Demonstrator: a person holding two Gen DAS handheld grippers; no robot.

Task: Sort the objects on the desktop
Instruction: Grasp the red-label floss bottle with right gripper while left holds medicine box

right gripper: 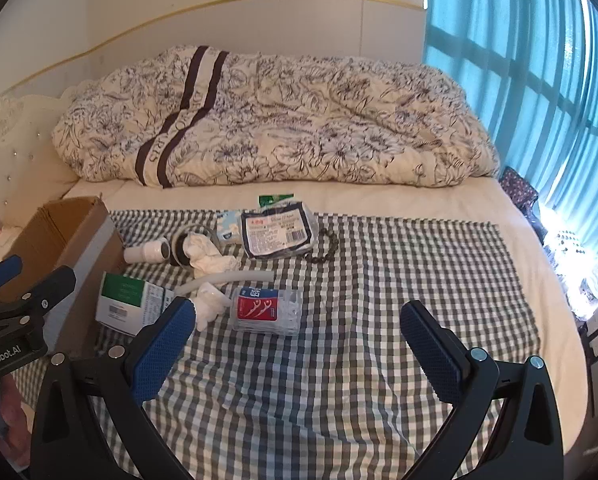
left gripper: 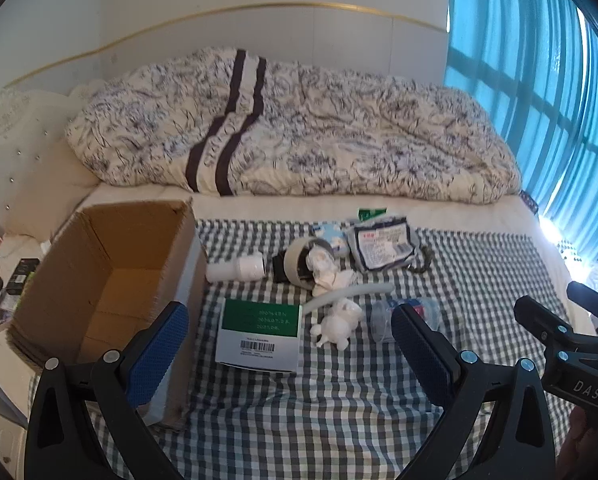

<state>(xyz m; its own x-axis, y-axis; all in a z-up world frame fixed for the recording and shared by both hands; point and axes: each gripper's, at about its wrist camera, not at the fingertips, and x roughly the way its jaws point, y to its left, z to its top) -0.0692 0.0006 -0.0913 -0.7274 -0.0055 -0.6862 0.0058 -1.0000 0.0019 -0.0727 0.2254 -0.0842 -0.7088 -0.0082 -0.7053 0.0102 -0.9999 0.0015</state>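
Black left gripper [right gripper: 3,300] "GenRobot.AI", right gripper [left gripper: 579,332] "DAS"

Checked cloth [right gripper: 379,280] woven, matt. Cardboard box [left gripper: 111,264] brown, rough, matt. Floss-pick container [right gripper: 267,310] clear glossy plastic. Green-white carton [left gripper: 259,332] smooth paperboard. White bottle [left gripper: 237,267] smooth plastic. Crumpled tissue [left gripper: 339,322] soft paper. Left tool [left gripper: 291,356] matt black plastic, pads [left gripper: 157,354] textured blue rubber.
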